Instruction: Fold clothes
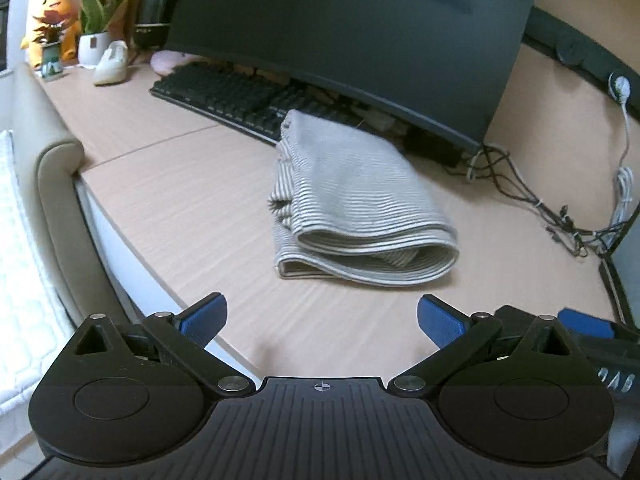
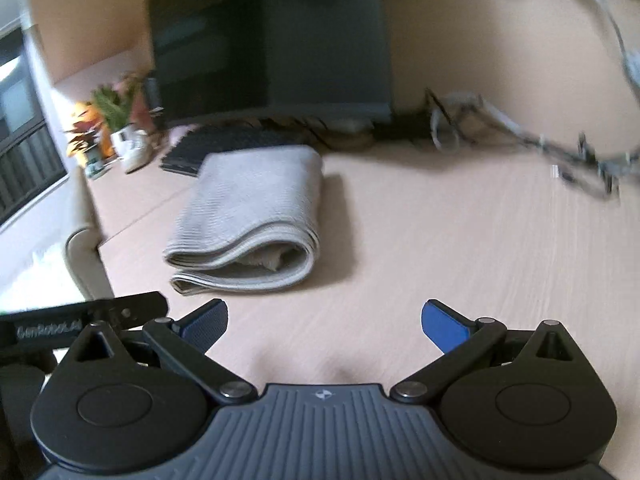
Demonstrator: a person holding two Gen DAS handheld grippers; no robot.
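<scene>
A grey striped garment (image 1: pixel 352 200) lies folded in a thick stack on the light wooden desk (image 1: pixel 180 200), its folded edge towards me. It also shows in the right wrist view (image 2: pixel 252 216), left of centre. My left gripper (image 1: pixel 322 320) is open and empty, held just short of the stack's near edge. My right gripper (image 2: pixel 324 324) is open and empty, near the desk surface, to the right of the stack. The right gripper's blue fingertip (image 1: pixel 586 322) shows at the right edge of the left wrist view.
A dark monitor (image 1: pixel 352 32) and black keyboard (image 1: pixel 240 96) stand behind the garment. Tangled cables (image 1: pixel 560 216) lie at the right back. A potted plant (image 1: pixel 98 20), orange plush toy (image 1: pixel 52 20) and white shoe (image 1: pixel 112 62) are far left. A beige chair arm (image 1: pixel 52 168) borders the desk's left edge.
</scene>
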